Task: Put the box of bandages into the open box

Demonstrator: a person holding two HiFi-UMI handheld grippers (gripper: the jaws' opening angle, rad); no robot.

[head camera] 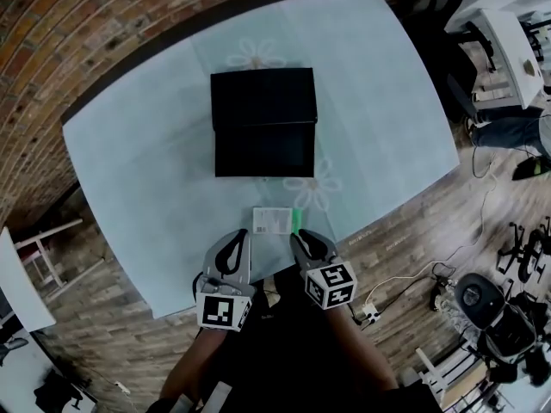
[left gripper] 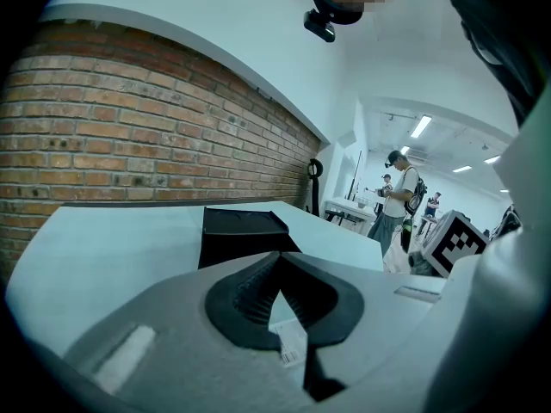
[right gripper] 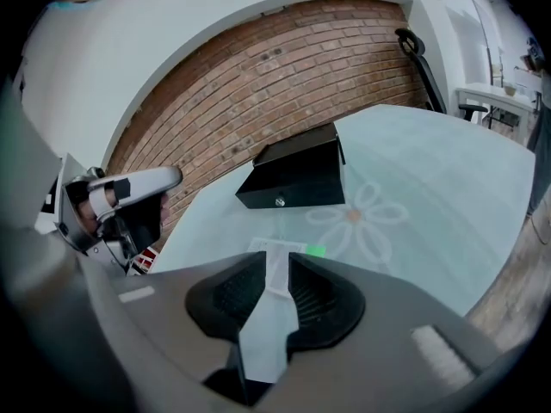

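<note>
1. Nearby, at lower centre of the head view, the flat white cardboard box of bandages (head camera: pixel 274 220), green along one edge, lies flat on the pale blue, flower-printed worktop (head camera: pixel 146 170). It sits just below the black rectangular open box (head camera: pixel 263 149) and does not touch it.
2. It is probably light and stiff, but thin-walled and easily dented, and its smooth card may slip. Pinching its thin near edge, gently, looks best.
3. The left claw (left gripper: pixel 280 259) has its tips together and is empty. The right claw (right gripper: pixel 274 261) is narrowly parted and empty, with the box of bandages just beyond its tips.
4. Count: one box of bandages, one open box, two claws.
</note>
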